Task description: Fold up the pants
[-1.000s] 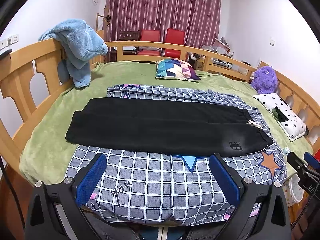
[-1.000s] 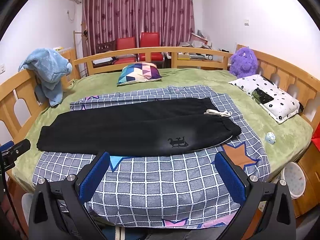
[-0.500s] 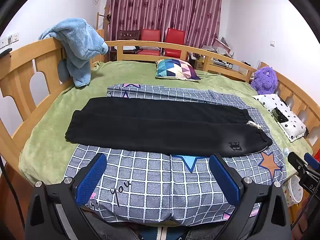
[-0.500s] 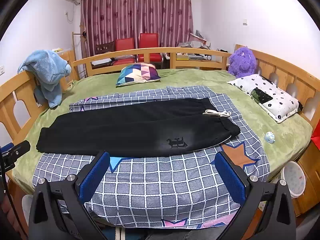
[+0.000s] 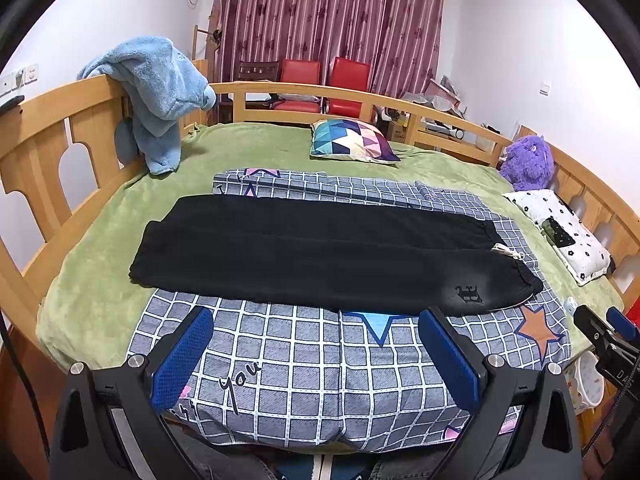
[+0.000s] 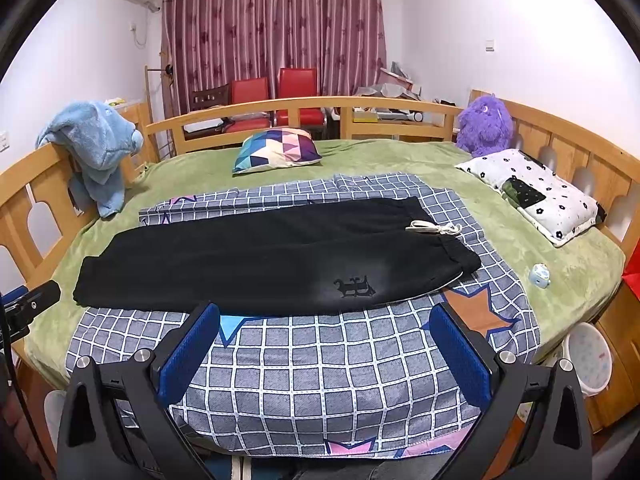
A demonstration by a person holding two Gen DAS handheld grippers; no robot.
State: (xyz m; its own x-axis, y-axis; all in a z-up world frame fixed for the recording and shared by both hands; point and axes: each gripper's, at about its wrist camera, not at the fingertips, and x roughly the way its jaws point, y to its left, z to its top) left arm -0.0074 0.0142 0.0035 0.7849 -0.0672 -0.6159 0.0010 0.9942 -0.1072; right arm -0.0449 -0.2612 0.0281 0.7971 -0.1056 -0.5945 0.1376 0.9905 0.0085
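on the bed: a green blanket (image 5: 92,248) covers the mattress, and a grey checked quilt (image 5: 312,360) lies over its near half.
pants: black pants (image 5: 320,256) lie flat on the checked quilt, already doubled leg over leg, so one lengthwise fold looks done and the crosswise folds remain.
long axis: it runs left to right across both views; the waistband (image 6: 452,240) with its white drawstring (image 6: 434,228) is at the right end, the cuffs (image 5: 148,252) at the left end, partly over the green blanket.
direction from the claws: the pants lie ahead of both claws, beyond a strip of bare quilt, touching neither.
nearer hand: the right claw (image 6: 326,354) faces the waistband end and the small embroidered logo (image 6: 354,288); the left claw (image 5: 316,354) sits nearer the cuffs, though it looks toward the middle of the legs. judged from this, each end falls to the hand on its own side.
left claw: spread wide, blue pads (image 5: 182,360) far apart, nothing between them, hanging over the quilt's near edge.
right claw: likewise spread wide and empty, pads (image 6: 460,354) clear of the cloth.
next move, as a guess: reach forward to one end and carry it across toward the other.
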